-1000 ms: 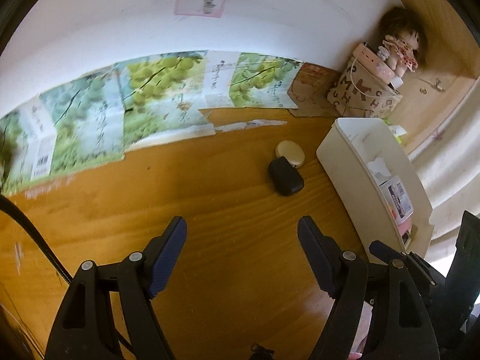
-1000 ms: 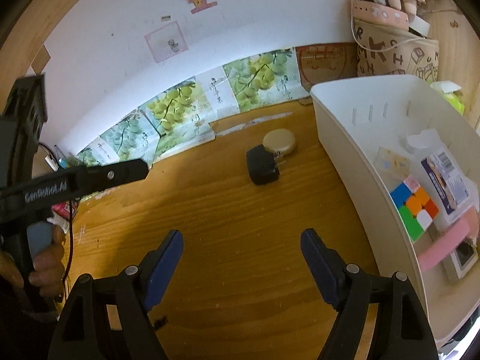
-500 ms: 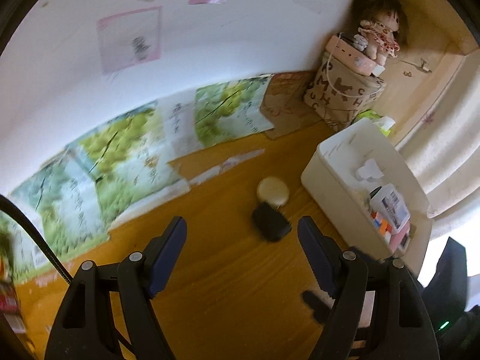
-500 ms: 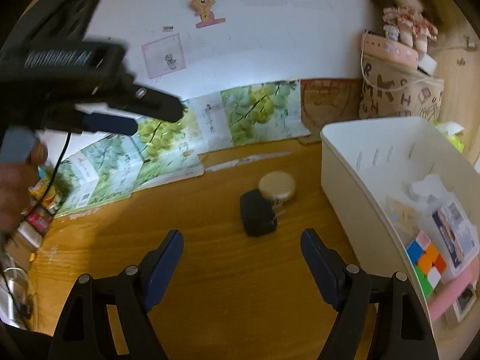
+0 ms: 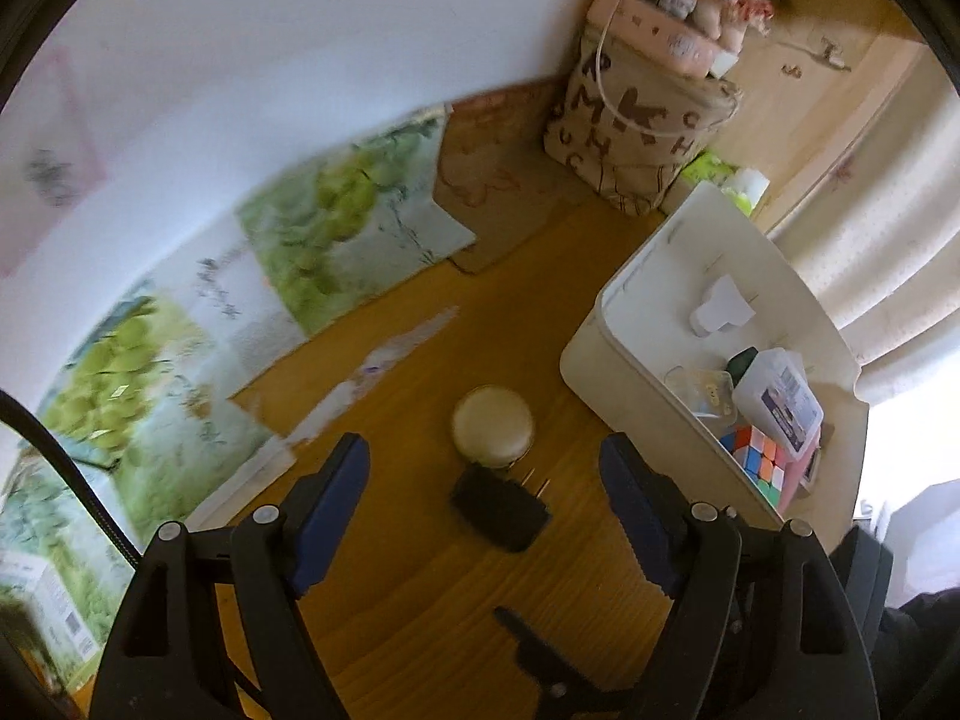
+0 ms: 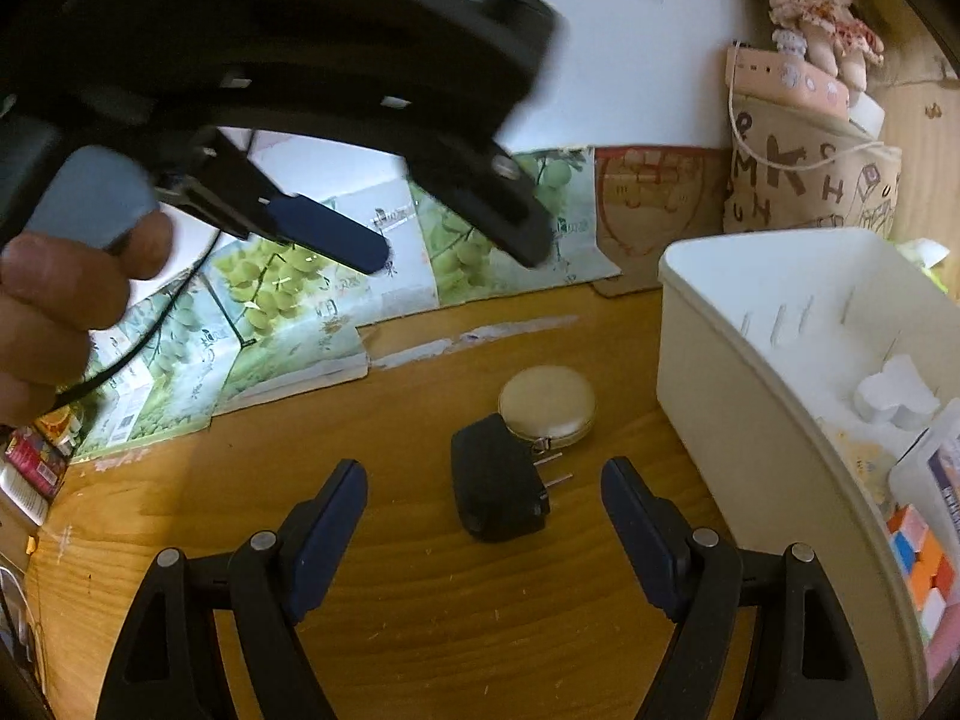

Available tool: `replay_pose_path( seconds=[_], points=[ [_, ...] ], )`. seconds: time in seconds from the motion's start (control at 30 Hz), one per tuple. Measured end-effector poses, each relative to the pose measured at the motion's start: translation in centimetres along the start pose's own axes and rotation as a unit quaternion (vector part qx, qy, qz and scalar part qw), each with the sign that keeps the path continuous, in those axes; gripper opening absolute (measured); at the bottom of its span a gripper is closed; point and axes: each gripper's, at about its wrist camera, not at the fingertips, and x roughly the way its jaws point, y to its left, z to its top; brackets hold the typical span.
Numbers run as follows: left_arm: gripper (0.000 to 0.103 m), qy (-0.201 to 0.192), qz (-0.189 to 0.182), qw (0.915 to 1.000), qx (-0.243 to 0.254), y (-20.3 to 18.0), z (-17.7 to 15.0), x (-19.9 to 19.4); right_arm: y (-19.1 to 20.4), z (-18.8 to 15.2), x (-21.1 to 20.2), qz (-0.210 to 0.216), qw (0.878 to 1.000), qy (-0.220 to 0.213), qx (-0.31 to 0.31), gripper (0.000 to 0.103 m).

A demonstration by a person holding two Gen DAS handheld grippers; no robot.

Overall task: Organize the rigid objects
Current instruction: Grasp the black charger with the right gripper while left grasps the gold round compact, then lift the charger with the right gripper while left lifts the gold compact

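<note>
A black plug adapter (image 6: 497, 489) with two prongs lies on the wooden desk, touching a round beige compact (image 6: 547, 405). My right gripper (image 6: 483, 495) is open, low over the desk, with the adapter between its fingers. My left gripper (image 5: 483, 489) is open and held high above the adapter (image 5: 501, 507) and compact (image 5: 493, 427). In the right wrist view the left gripper (image 6: 456, 246) hangs overhead, gripped by a hand (image 6: 60, 306). A white bin (image 5: 636, 312) at the right holds a puzzle cube (image 5: 757, 463) and a clear box (image 5: 779, 401).
Grape-printed cardboard (image 6: 336, 300) lies along the white wall. A lettered fabric basket (image 5: 636, 138) with a pink case and a doll (image 6: 822, 30) on top stands in the back right corner. A curtain (image 5: 864, 264) hangs right of the bin. Packets (image 6: 36, 462) sit at the desk's left edge.
The left gripper rose and swung right, now looking down on the adapter and bin. The right gripper moved forward and lower, bringing the adapter between its open fingers.
</note>
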Motion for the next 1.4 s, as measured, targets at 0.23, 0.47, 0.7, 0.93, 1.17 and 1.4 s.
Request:
replay_pose_path(
  seconds=[0.23,0.47,0.7,0.93,1.17,1.4],
  points=[
    [0.082,0.077,-0.005,0.9968,-0.019,0.0,1.2,5.3,0.6,-0.6,1.6,-0.002,1.000,0.021,-0.005,0.081],
    [0.082,0.124,-0.007,0.9918,-0.030,-0.5,1.3,8.8,0.7,-0.8,2.7,0.000,0.999,0.035,-0.011,0.077],
    [0.081,0.144,-0.017,0.9888,-0.037,-0.6,1.2,10.5,0.6,-0.3,4.5,-0.015,0.998,0.057,-0.020,0.064],
    [0.080,0.158,-0.017,0.9864,-0.043,-0.8,0.6,11.7,0.2,0.1,5.4,-0.011,0.997,0.074,-0.027,0.048],
    [0.074,0.162,0.002,0.9861,-0.035,-1.2,0.9,11.7,-0.1,0.2,5.6,-0.002,0.996,0.079,-0.034,0.047],
    [0.057,0.157,0.008,0.9862,-0.052,-0.6,1.0,11.2,-0.3,0.2,5.6,0.012,0.995,0.089,-0.031,0.047]
  ],
)
